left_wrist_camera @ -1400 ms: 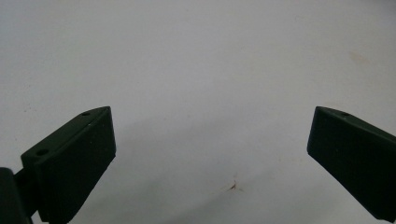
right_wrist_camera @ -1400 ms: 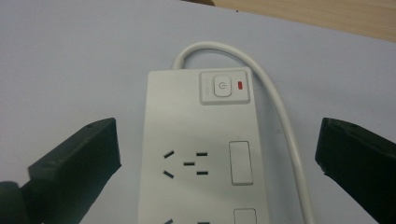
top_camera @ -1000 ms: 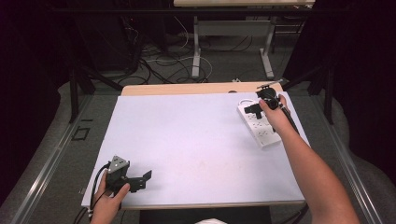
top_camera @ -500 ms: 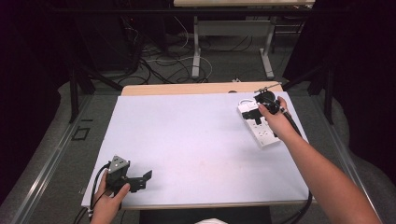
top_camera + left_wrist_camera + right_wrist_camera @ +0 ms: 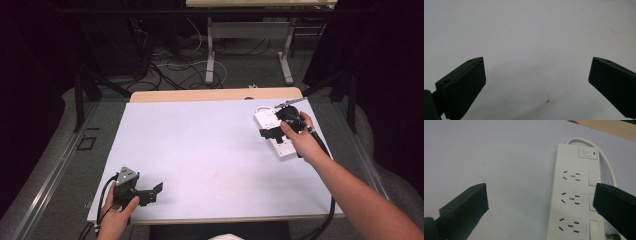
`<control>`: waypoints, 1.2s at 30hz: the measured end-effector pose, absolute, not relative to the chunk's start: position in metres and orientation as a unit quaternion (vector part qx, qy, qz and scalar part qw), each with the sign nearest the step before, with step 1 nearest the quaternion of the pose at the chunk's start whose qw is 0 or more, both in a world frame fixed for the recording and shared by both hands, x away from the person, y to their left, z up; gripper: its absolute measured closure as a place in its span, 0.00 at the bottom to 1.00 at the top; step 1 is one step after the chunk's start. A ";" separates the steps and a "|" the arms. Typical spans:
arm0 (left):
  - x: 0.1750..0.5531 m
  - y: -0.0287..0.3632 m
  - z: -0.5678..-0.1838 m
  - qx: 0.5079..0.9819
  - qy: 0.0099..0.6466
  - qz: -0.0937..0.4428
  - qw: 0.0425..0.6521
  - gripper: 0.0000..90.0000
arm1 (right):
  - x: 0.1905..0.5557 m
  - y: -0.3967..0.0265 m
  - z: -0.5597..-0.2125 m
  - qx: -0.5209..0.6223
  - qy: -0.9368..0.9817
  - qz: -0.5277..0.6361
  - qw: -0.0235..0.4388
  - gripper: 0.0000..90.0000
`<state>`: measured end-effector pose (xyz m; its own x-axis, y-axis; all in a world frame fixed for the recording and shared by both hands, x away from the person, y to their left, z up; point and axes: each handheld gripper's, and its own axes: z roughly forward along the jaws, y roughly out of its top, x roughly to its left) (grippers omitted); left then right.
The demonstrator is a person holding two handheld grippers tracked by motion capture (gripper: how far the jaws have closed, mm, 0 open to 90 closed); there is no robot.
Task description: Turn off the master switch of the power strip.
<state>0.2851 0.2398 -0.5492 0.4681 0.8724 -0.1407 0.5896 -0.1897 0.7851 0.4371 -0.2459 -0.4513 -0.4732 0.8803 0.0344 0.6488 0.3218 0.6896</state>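
- The white power strip [image 5: 576,200] is lying flat near the far right corner of the bench [image 5: 210,150], its long side running slantwise along the right edge, with its white cord [image 5: 607,170] curling off the switch end toward the far edge.
- It is looking like a rigid plastic bar, light for its length, with smooth and probably slippery faces; I am judging it stiff enough to lift from one spot without sagging, though the cord will be dragging behind it.
- The best hold seems to be across its narrow width, one jaw on each long side, near the middle so that it stays level; the rocker switches and socket holes on top are giving no grip.
- The right tool [image 5: 274,131] is hovering just over the strip, jaws spread wide and gripping nothing; in the right gripper view one jaw is standing over bare bench and the other over the strip's switch side.
- The left tool [image 5: 150,192] is resting at the near left corner, well apart from the strip, jaws likewise released over the bare surface.
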 end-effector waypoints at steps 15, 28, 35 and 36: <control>0.285 0.240 -0.549 0.752 0.487 0.174 0.410 0.01 | 0.390 -0.266 -0.455 0.464 0.791 0.355 0.181 0.00; 0.285 0.240 -0.549 0.750 0.488 0.174 0.410 0.01 | 0.339 -0.284 -0.468 0.449 0.786 0.380 0.191 0.00; 0.285 0.240 -0.549 0.750 0.488 0.174 0.410 0.01 | 0.321 -0.289 -0.478 0.453 0.777 0.396 0.186 0.00; 0.285 0.240 -0.549 0.751 0.488 0.174 0.410 0.01 | 0.318 -0.290 -0.479 0.452 0.775 0.399 0.188 0.00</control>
